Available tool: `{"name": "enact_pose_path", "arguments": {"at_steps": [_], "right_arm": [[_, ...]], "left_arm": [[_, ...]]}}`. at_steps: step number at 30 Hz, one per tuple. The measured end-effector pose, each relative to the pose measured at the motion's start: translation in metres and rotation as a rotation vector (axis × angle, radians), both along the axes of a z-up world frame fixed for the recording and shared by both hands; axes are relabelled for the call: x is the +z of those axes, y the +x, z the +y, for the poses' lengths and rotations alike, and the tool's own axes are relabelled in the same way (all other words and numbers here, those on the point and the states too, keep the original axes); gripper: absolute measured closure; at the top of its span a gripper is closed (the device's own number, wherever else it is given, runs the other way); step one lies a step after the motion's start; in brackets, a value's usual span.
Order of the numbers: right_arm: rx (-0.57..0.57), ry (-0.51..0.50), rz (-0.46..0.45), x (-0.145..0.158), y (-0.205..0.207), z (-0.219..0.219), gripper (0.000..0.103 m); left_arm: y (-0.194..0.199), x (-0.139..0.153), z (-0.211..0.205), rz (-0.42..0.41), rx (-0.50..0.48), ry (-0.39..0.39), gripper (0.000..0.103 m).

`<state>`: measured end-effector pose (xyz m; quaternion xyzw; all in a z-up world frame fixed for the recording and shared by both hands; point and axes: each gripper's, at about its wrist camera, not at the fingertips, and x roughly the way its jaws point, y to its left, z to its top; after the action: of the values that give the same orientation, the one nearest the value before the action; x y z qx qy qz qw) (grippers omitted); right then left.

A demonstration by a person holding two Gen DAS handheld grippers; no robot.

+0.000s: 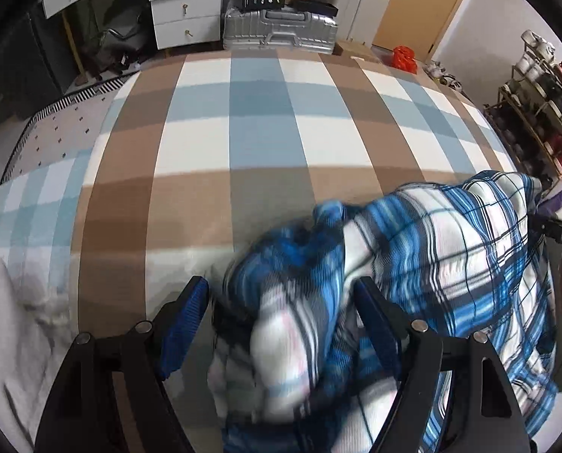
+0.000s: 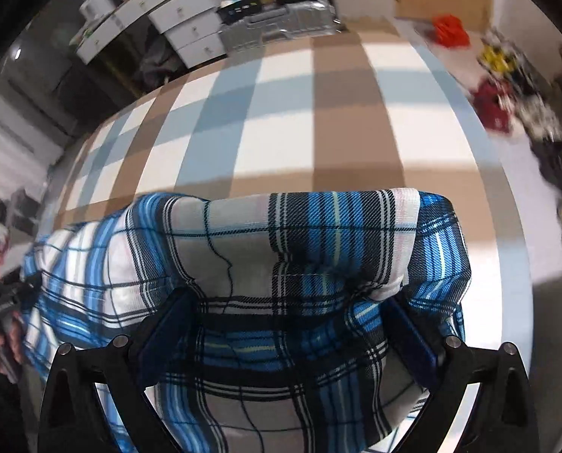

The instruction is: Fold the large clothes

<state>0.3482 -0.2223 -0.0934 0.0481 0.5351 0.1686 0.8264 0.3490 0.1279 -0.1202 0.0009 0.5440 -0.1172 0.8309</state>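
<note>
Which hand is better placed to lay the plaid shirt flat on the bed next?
Right, probably. The right tool has the shirt bunched between its fingers, a fold draped over them. The left tool stands wide, with blurred cloth loose between its fingers.

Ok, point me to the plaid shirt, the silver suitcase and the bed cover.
plaid shirt [image 2: 300, 226]: right wrist view, its top fold
silver suitcase [image 1: 281, 32]: left wrist view, its front side
bed cover [image 1: 262, 132]: left wrist view, a bare blue square
</note>
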Motion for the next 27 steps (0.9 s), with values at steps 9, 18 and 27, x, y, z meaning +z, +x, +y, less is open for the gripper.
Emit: {"name": "enact_pose_path", "arguments": {"at_steps": [9,18,27], "right_arm": [[-0.004,0.094,-0.041,0.031,-0.028,-0.025,0.001],[0.168,0.061,-0.204,0.072,-0.183,0.043,0.000],[0.293,-0.264,-0.013,-0.007,-0.202,0.135,0.001]], "left_arm": [[-0.032,0.028,0.025,-0.041,0.091,-0.117,0.027],[-0.141,0.075,0.006,-0.108,0.041,-0.153,0.027],[-0.215,0.057,-0.003,-0.109,0.007,-0.175,0.027]]}}
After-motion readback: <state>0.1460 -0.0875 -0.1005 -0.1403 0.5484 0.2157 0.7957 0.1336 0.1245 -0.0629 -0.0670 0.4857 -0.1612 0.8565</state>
